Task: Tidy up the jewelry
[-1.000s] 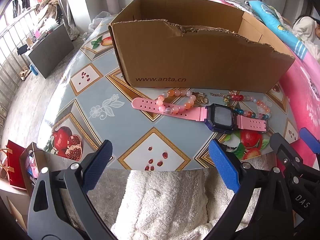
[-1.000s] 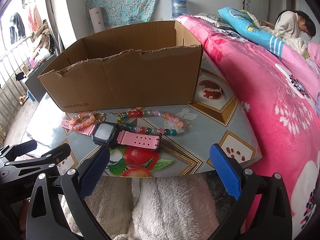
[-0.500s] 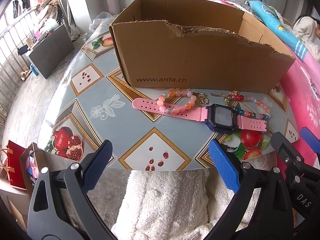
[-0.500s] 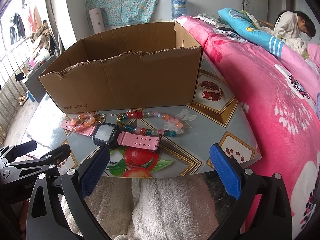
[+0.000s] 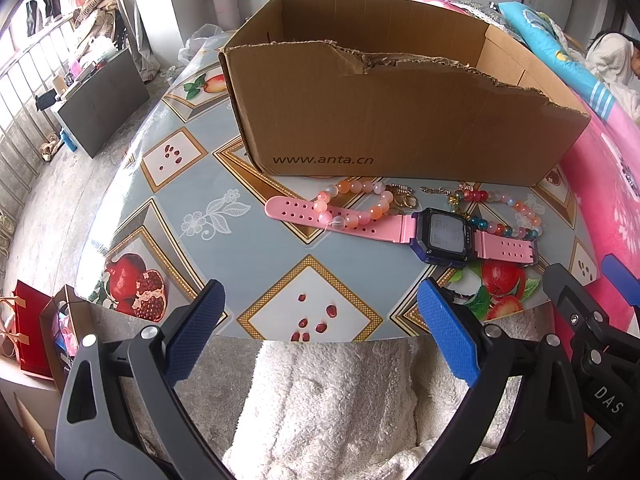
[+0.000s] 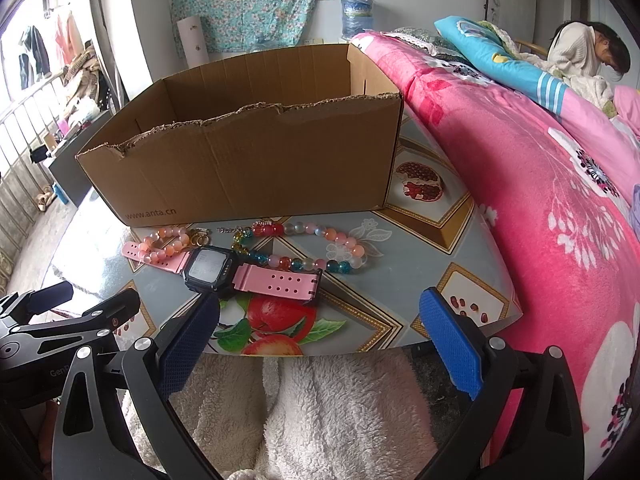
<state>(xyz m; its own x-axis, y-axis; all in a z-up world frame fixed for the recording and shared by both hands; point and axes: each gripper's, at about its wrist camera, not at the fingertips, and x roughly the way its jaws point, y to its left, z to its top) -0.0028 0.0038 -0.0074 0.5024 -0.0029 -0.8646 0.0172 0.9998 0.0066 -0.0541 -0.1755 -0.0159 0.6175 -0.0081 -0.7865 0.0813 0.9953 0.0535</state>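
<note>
Both tongs gape, empty: left gripper (image 5: 320, 320) lower centre, right gripper (image 6: 320, 332) likewise. Frame centre, left to right: peach bracelet (image 5: 354, 204), pink watch (image 5: 442, 236), multicolour bracelet (image 6: 316, 248), before cardboard box (image 5: 400, 120). Nothing boxed; next, probably grasp the watch.

One brown cardboard box (image 5: 400, 112) with a torn front edge. One pink-strapped watch (image 6: 224, 270) with a dark square face. Two beaded bracelets: one of peach and pink beads (image 5: 352, 204), one of mixed red, teal and pale beads (image 6: 320, 250). A few small gold rings (image 5: 404, 198), too small to count.
</note>
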